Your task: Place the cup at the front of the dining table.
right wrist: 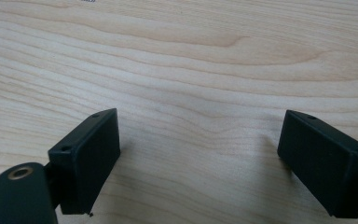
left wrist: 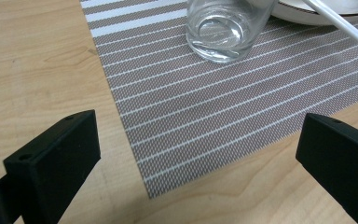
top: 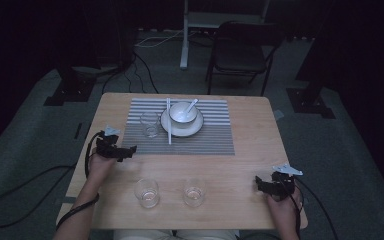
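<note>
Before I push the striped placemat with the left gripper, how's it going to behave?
The striped placemat looks thin and woven, so it would probably flex or bunch rather than slide stiffly. It carries a glass and a plate with a bowl, so it likely resists, and the glass might wobble.

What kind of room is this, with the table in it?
Probably a lab or recording room, not a home: a set wooden table stands on grey carpet amid cables, dark stands and a folding chair.
</note>
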Demonstrator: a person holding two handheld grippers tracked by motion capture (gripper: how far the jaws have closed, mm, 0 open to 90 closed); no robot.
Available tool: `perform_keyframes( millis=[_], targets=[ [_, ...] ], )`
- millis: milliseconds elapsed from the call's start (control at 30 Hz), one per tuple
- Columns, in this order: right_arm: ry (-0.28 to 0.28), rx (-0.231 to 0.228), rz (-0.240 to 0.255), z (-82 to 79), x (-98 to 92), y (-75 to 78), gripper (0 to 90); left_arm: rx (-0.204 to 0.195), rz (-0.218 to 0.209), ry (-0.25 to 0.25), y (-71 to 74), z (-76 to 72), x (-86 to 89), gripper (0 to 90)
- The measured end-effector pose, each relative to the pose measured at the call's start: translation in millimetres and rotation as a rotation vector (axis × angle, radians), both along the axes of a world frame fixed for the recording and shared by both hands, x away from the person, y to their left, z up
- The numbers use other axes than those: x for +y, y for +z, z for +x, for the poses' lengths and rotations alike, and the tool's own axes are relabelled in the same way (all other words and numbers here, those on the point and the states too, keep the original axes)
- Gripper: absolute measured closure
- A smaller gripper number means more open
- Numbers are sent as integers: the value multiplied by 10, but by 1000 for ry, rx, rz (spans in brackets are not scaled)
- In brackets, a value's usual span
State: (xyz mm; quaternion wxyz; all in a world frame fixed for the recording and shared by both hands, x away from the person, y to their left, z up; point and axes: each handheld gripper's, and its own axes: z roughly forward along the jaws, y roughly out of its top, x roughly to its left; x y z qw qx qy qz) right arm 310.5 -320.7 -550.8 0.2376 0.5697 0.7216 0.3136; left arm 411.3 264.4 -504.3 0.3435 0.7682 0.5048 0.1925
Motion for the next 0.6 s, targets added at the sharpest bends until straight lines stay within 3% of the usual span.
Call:
perform_keyframes(
  millis=[367, 600],
  targets=[
    [0, 0, 0, 0, 0, 0, 124, 9, -11, -27, -64, -250, 119, 0],
    [0, 0, 0, 0, 0, 0, 123, 3, -23, -20, -116, -442, 234, 0]
  ],
)
